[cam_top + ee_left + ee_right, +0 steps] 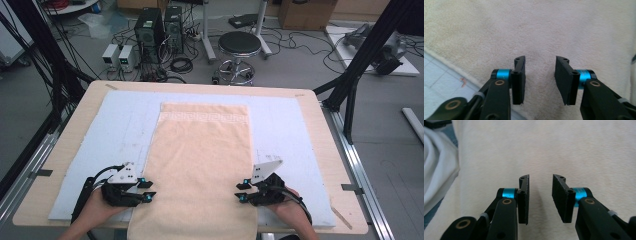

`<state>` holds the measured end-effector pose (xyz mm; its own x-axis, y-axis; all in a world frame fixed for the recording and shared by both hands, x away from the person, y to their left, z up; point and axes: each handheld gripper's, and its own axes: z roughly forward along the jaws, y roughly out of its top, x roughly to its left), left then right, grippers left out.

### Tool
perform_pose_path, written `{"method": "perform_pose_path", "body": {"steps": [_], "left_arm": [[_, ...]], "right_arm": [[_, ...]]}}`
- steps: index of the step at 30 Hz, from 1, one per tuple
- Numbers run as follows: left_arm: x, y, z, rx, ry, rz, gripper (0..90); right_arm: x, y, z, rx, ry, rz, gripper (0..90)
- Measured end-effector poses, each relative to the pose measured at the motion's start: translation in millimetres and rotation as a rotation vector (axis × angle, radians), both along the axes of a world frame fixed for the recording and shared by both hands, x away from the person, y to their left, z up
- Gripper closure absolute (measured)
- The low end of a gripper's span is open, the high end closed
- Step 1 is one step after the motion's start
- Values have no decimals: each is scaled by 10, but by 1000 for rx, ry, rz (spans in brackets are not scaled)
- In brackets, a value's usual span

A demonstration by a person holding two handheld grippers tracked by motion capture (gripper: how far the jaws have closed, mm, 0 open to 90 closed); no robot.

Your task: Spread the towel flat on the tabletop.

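A peach towel (202, 165) lies flat down the middle of the table, its near end hanging over the front edge. My left gripper (148, 190) sits at the towel's left edge near the front, jaws parted over the pile with nothing between them; the left gripper view shows the same gap (540, 75) above the towel (536, 30). My right gripper (241, 192) mirrors it at the towel's right edge, also open, with bare towel (549, 147) showing through the gap (540, 195).
A pale blue mat (120, 130) covers the wooden table (320, 125) under the towel. White cloth (436, 170) bunches at the left of the right gripper view. Beyond the table stand a stool (239, 47), computer towers (150, 30) and black frame posts (360, 60).
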<state>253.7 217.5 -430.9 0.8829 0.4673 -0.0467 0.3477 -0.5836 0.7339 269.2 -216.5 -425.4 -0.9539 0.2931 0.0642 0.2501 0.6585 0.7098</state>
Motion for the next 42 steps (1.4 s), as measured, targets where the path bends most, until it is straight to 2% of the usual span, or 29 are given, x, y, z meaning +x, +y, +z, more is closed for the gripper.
{"method": "perform_pose_path", "body": {"steps": [4, 6, 8, 11, 14, 17, 19, 22, 25, 27, 29, 31, 34, 35, 38, 39, 42], "left_arm": [[42, 13, -3, -10, 6, 10, 569], [64, 17, 27, -24, -4, 26, 544], [107, 31, 66, -49, -12, 44, 513], [211, 62, 139, -90, -28, 88, 434], [313, 75, 188, -122, -25, 124, 353], [417, 71, 214, -117, -26, 169, 248], [485, 76, 225, -112, -27, 194, 226], [586, 107, 243, -131, -26, 230, 203], [702, 128, 271, -121, -7, 253, 180], [766, 129, 309, -119, -14, 259, 180], [821, 128, 352, -135, -19, 273, 173], [886, 117, 398, -127, -12, 278, 158], [993, 80, 448, -120, 18, 272, 112], [1032, 57, 482, -100, 8, 273, 99], [1084, 41, 525, -122, 1, 275, 76], [1110, 38, 536, -118, 3, 271, 70], [1179, 28, 558, -106, 7, 270, 65]], "right_arm": [[82, -52, 14, 25, -4, -54, 634], [128, -85, 29, 38, -13, -98, 562], [167, -113, 44, 55, -5, -123, 528], [242, -152, 80, 79, -18, -166, 473], [314, -172, 142, 83, -58, -224, 397], [417, -196, 210, 86, -79, -269, 320], [498, -206, 244, 81, -72, -294, 293], [620, -225, 295, 75, -71, -317, 256], [726, -256, 357, 111, -79, -340, 241], [787, -249, 393, 107, -83, -352, 220], [838, -238, 430, 117, -95, -345, 219], [880, -215, 466, 114, -100, -344, 213], [946, -171, 515, 105, -107, -340, 203], [966, -160, 529, 105, -110, -341, 204], [1033, -132, 549, 102, -100, -335, 203], [1052, -126, 553, 100, -85, -334, 200], [1113, -117, 563, 104, -81, -335, 194]]}}
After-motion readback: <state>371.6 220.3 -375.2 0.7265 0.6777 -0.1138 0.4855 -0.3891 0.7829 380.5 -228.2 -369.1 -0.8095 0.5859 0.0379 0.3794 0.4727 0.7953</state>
